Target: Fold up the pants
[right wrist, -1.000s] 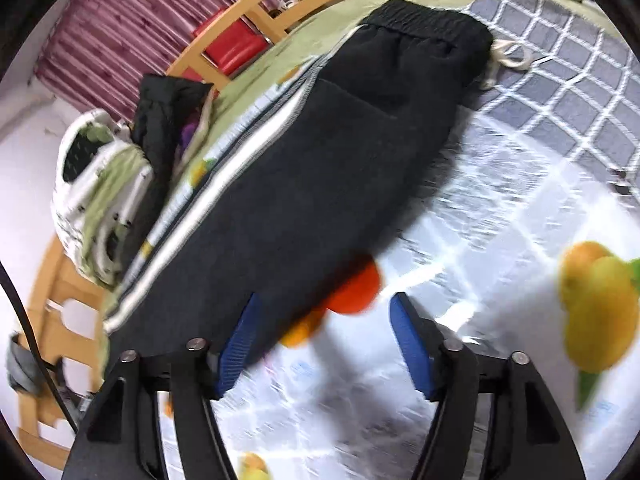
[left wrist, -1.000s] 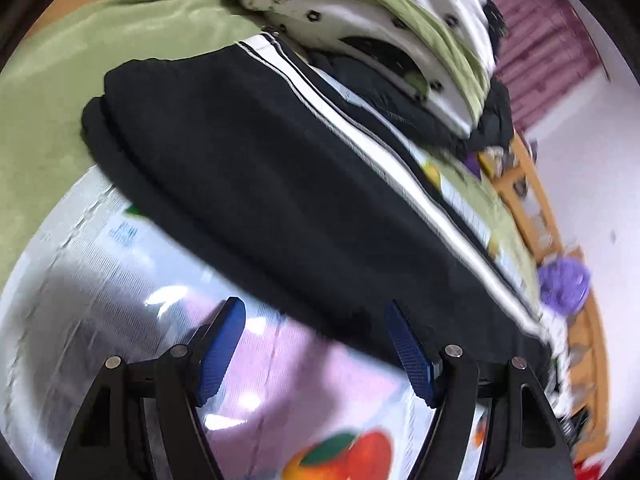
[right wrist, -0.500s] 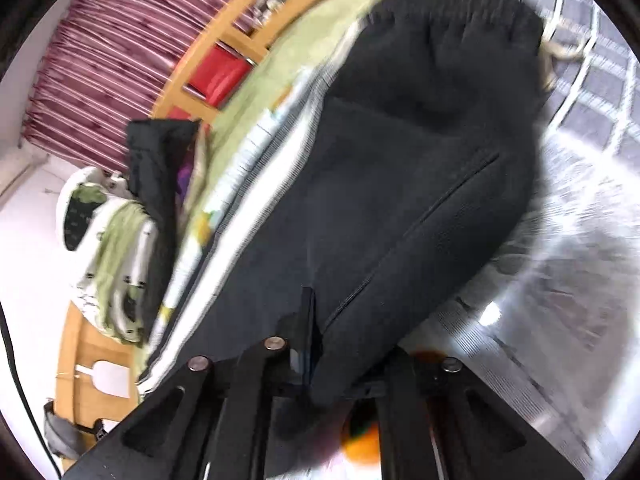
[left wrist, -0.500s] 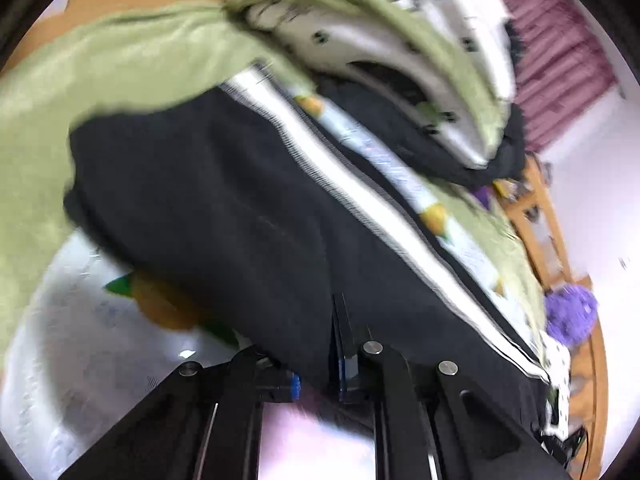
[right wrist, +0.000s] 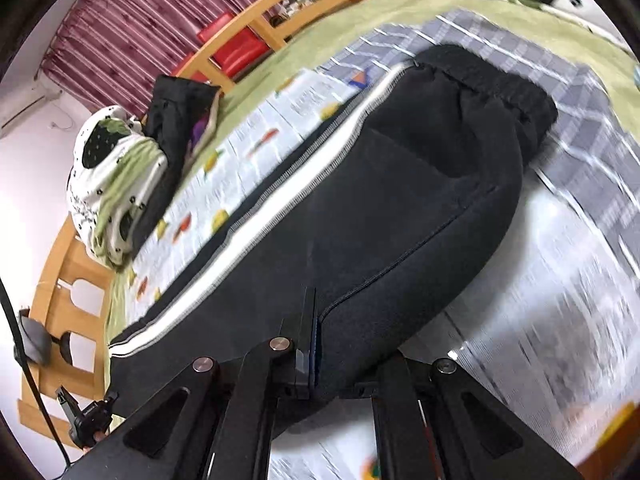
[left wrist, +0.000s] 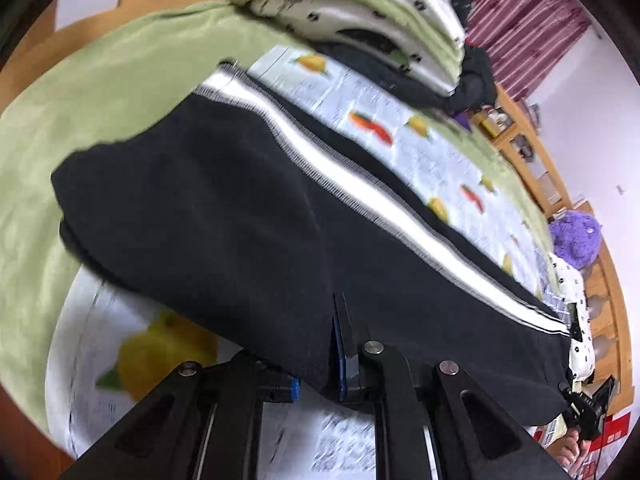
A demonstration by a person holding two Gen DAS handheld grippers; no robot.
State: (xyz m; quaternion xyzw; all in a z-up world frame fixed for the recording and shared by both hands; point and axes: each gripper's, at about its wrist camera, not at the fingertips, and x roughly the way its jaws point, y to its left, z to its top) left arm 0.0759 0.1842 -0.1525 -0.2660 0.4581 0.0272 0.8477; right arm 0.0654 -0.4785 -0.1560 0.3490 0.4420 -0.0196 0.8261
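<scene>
Black pants (left wrist: 240, 220) with a white side stripe lie lengthwise on a fruit-print mat (left wrist: 400, 120); the elastic waistband (right wrist: 500, 84) is at the far right. My left gripper (left wrist: 320, 352) pinches the near edge towards the leg end. Its jaws are opening slightly, with the cloth still between the pads. My right gripper (right wrist: 324, 344) is shut on the near edge of the pants (right wrist: 400, 220), close to the crotch seam. Each grip has one finger hidden under the fabric, and the held edge is raised off the mat.
A green sheet (left wrist: 80, 100) and a grey checked blanket (right wrist: 580, 120) cover the bed. A pile of clothes (left wrist: 360, 0) sits beyond the leg end. A wooden bed frame (right wrist: 52, 272) rings the bed. A purple plush (left wrist: 576, 240) lies beyond the waistband end of the bed.
Both grippers went from open to shut on the near edge of the pants. The pants have slid away from the clothes pile, baring fruit-print mat beyond the stripe.
</scene>
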